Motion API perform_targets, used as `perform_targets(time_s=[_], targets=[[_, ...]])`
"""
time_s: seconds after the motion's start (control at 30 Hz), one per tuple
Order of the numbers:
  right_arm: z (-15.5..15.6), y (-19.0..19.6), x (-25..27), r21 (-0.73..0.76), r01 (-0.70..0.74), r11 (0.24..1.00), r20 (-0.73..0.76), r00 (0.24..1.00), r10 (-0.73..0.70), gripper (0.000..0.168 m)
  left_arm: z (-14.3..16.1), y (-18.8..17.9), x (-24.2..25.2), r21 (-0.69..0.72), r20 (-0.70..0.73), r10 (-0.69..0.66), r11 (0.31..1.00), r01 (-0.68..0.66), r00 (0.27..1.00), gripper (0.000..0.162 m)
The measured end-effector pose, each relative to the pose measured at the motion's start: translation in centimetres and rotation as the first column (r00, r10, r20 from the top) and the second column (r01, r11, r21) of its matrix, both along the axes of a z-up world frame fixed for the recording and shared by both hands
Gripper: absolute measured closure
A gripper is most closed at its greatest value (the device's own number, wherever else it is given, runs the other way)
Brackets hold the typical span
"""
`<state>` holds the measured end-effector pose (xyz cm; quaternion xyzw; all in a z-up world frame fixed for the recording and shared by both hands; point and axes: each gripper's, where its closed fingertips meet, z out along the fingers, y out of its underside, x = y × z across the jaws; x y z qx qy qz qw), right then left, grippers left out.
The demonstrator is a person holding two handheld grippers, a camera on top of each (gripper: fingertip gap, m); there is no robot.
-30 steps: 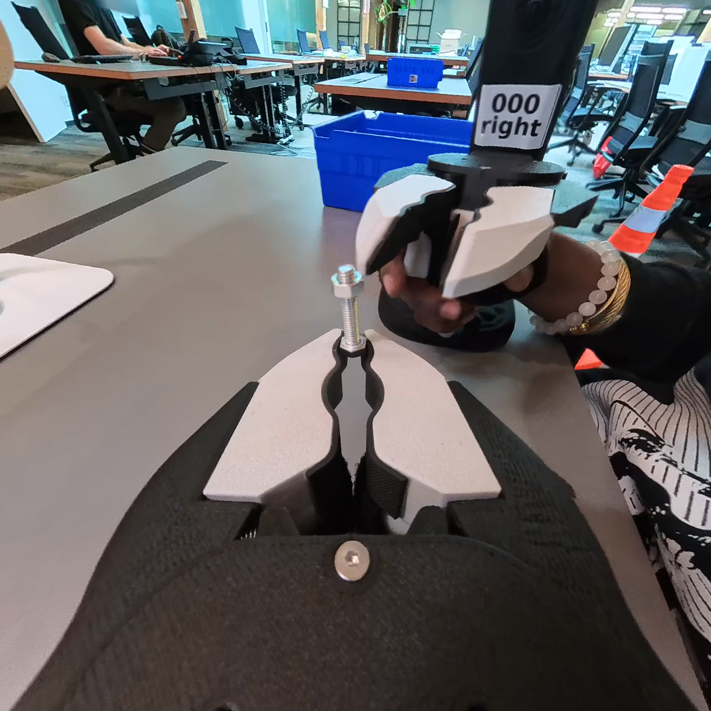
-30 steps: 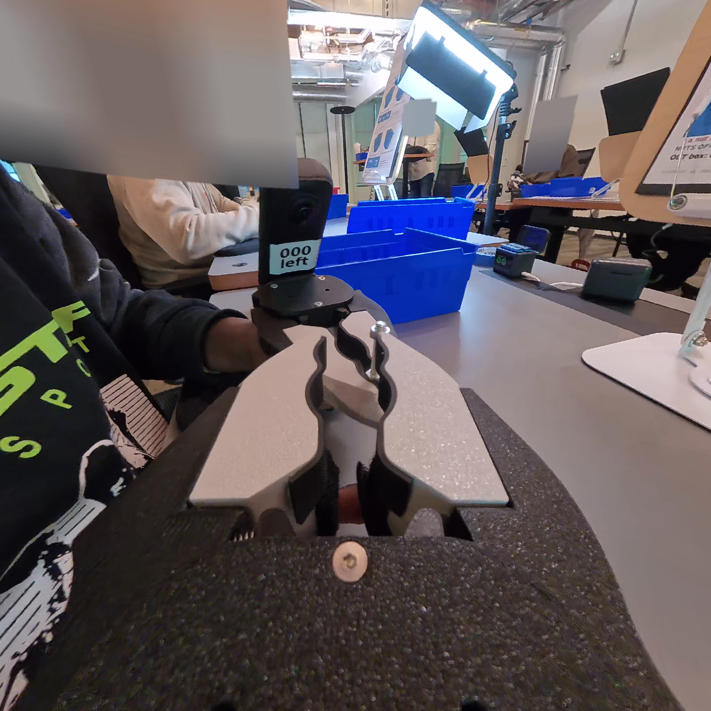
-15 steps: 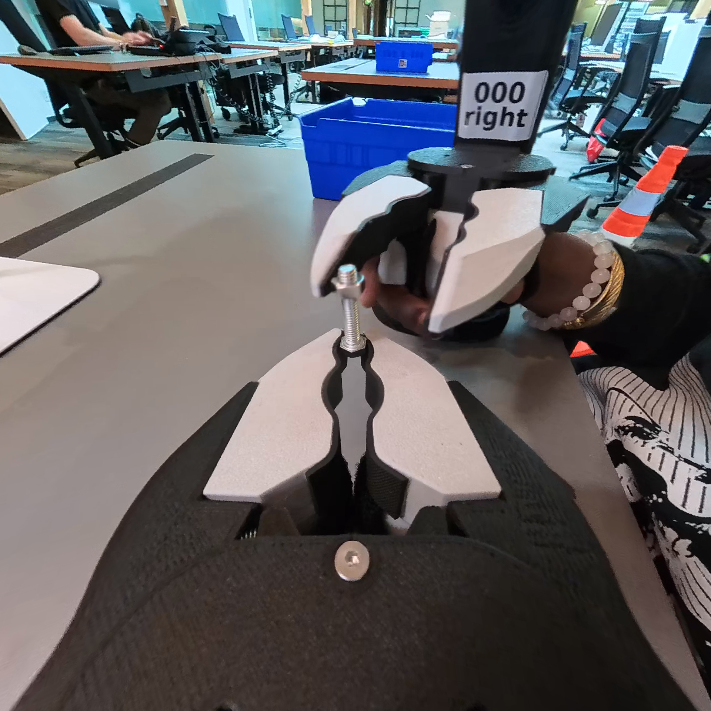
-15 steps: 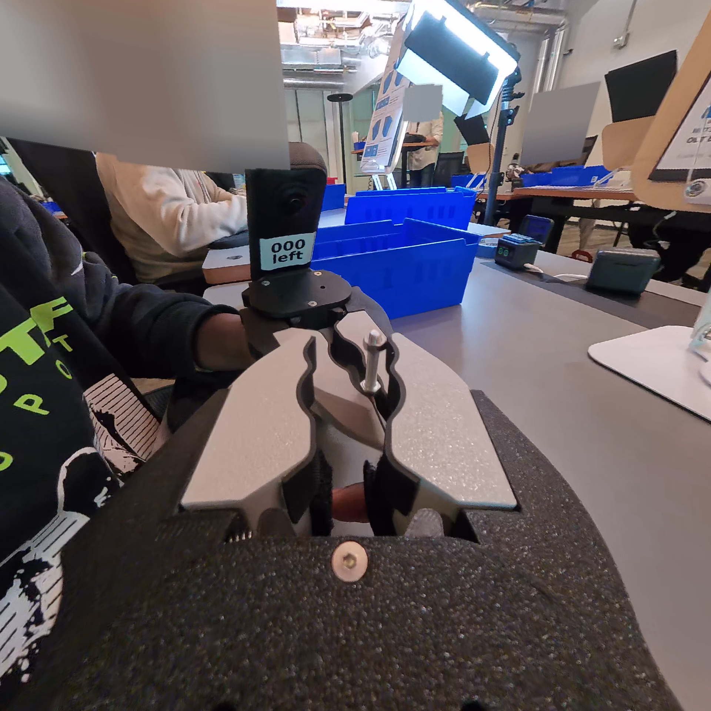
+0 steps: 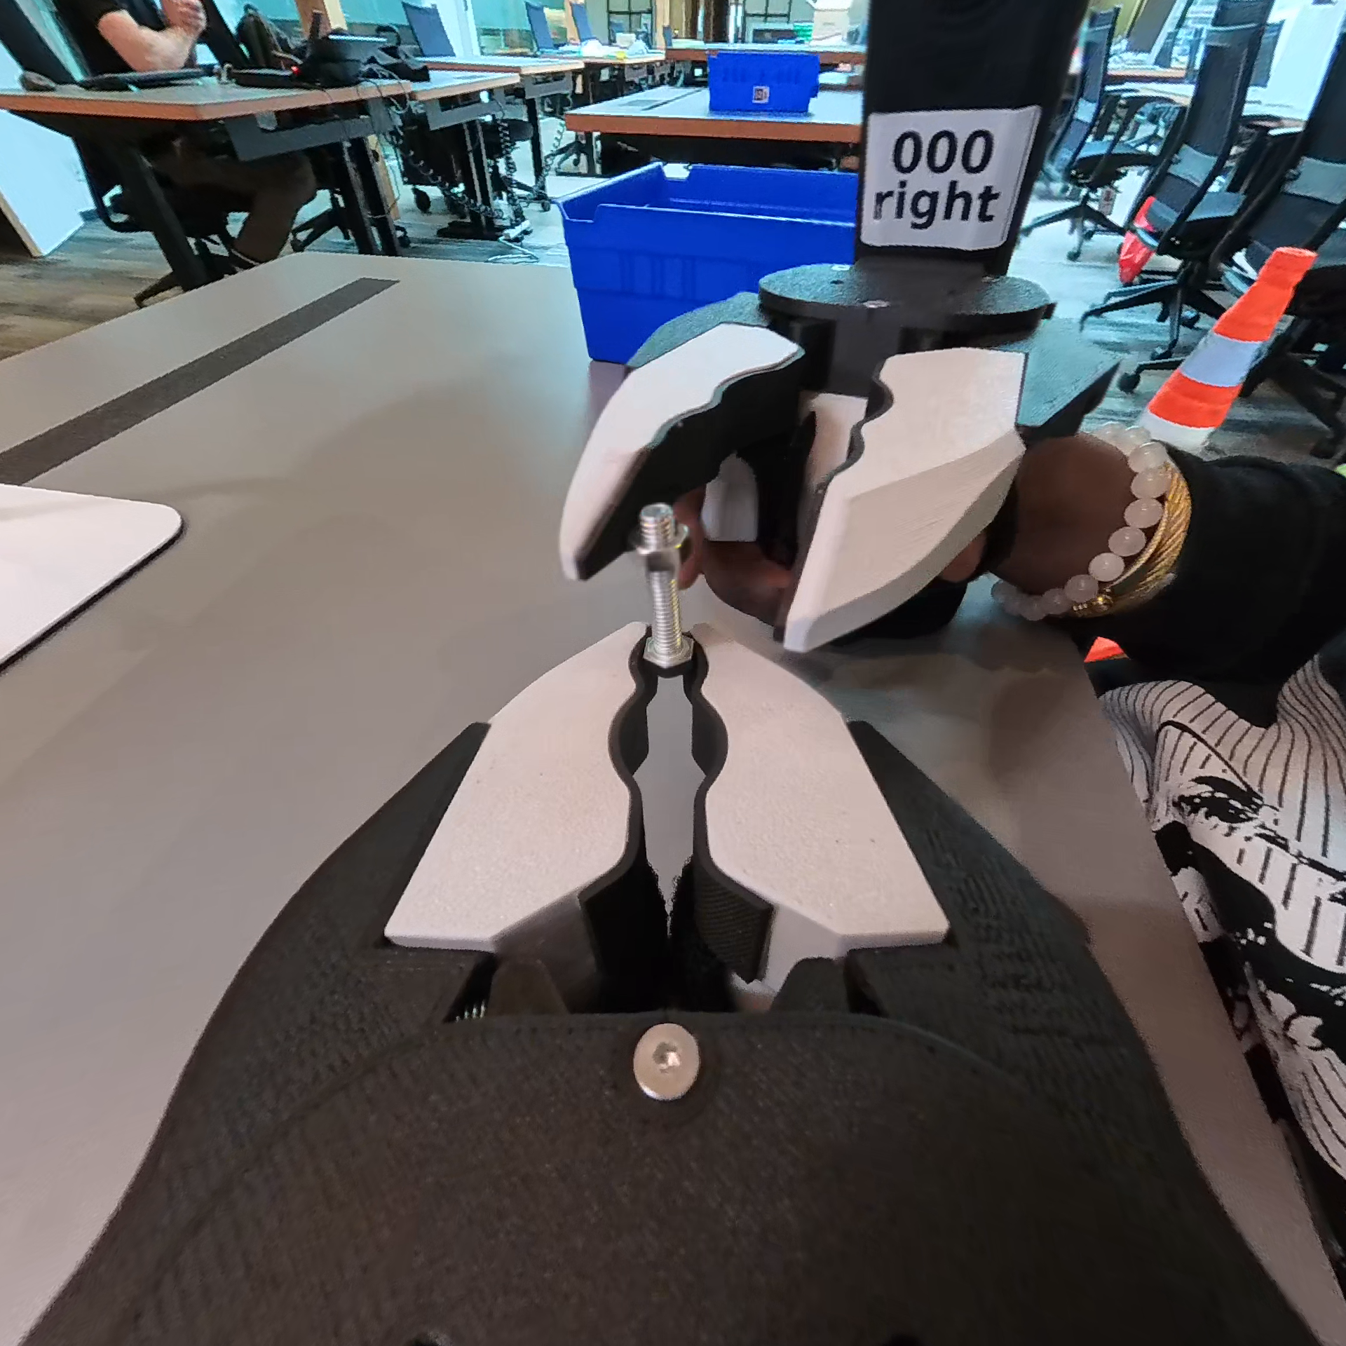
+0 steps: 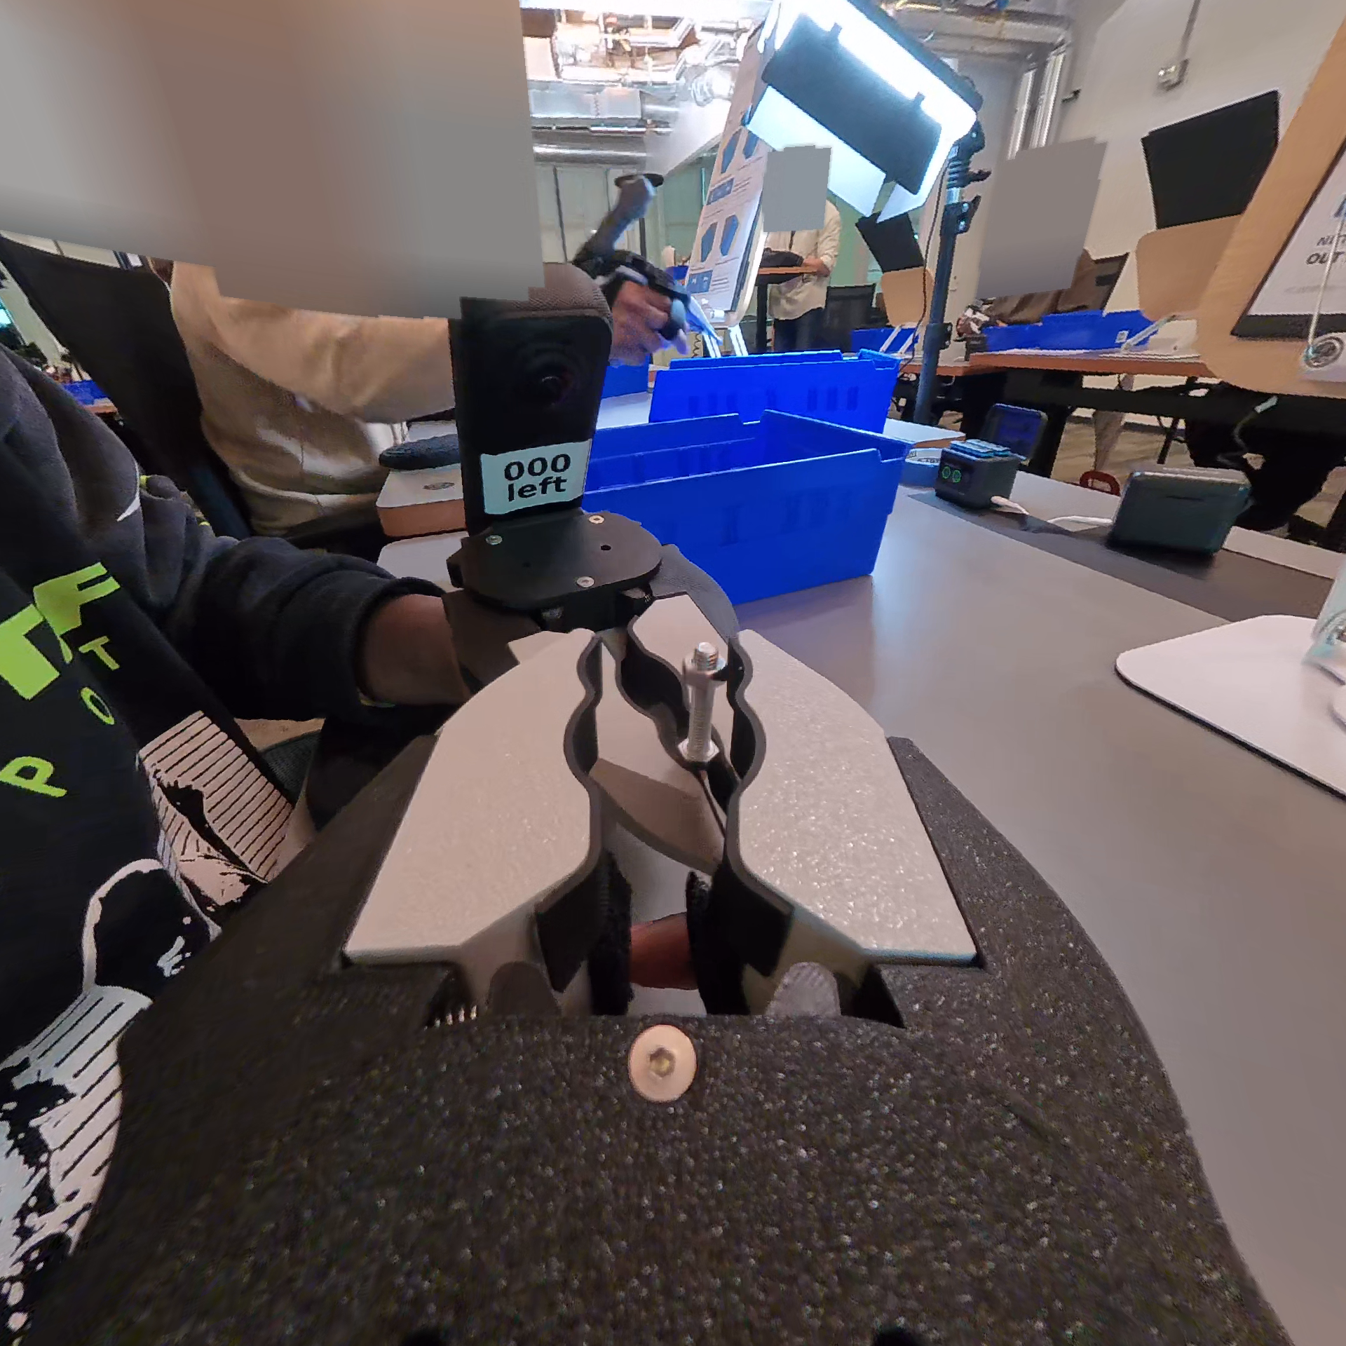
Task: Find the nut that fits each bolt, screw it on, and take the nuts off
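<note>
- My right gripper [image 5: 685, 604] has closed in; its spread fingers [image 5: 641, 466] now bracket the nut [image 5: 661, 540].
- My left gripper [image 5: 666, 641] holds the bolt [image 5: 664, 604] upright by its head.
- Next: pinch and unscrew.

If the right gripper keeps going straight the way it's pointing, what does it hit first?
Most likely the nut near the top of the bolt, already between the open right gripper fingers; behind it is the left gripper.

Bright even indoor light, glaring lamp panel [image 6: 859, 109], wide-angle bending at edges
</note>
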<state>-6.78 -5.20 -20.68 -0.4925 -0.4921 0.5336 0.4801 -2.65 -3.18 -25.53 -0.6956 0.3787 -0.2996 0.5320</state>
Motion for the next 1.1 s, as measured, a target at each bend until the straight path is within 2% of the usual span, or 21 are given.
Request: perform_targets(time_s=[0.17,0.27,0.43,0.53,0.77,0.83,1.0,1.1], targets=[[0.4,0.9,1.4,-0.022,0.032,0.999,-0.020,0.999,-0.033,0.149,0.4,0.4,-0.5,-0.007,0.030,0.028,1.000,-0.028,0.999,0.155],[0.8,1.4,1.7,-0.041,0.058,0.997,-0.043,0.997,-0.060,0.150,0.4,0.3,-0.4,-0.008,0.031,0.023,1.000,-0.023,0.999,0.156],[-0.1,1.0,0.3,-0.033,0.048,0.998,0.003,0.999,-0.048,0.135,0.1,-0.1,0.1,-0.005,0.008,-0.014,1.000,0.014,1.000,0.155],[-0.3,0.4,-0.1,-0.022,0.022,1.000,0.019,1.000,-0.022,0.132,-0.1,-0.2,0.2,-0.008,-0.004,-0.019,1.000,0.019,1.000,0.155],[0.0,0.6,1.4,-0.026,0.023,0.999,0.029,0.999,-0.022,0.151,0.1,0.5,-0.5,-0.007,0.007,0.036,0.999,-0.036,0.999,0.155],[0.2,0.8,1.6,-0.031,0.036,0.999,0.022,0.999,-0.035,0.152,0.2,0.5,-0.5,-0.010,0.013,0.030,0.999,-0.030,0.999,0.156],[-0.1,0.8,0.3,-0.034,0.042,0.999,0.019,0.999,-0.041,0.134,0.1,-0.1,0.1,-0.001,-0.003,-0.010,1.000,0.010,1.000,0.155],[-0.4,0.1,-0.5,-0.025,0.007,1.000,0.029,1.000,-0.006,0.133,0.0,-0.2,0.2,-0.003,-0.007,-0.018,1.000,0.018,1.000,0.155]])
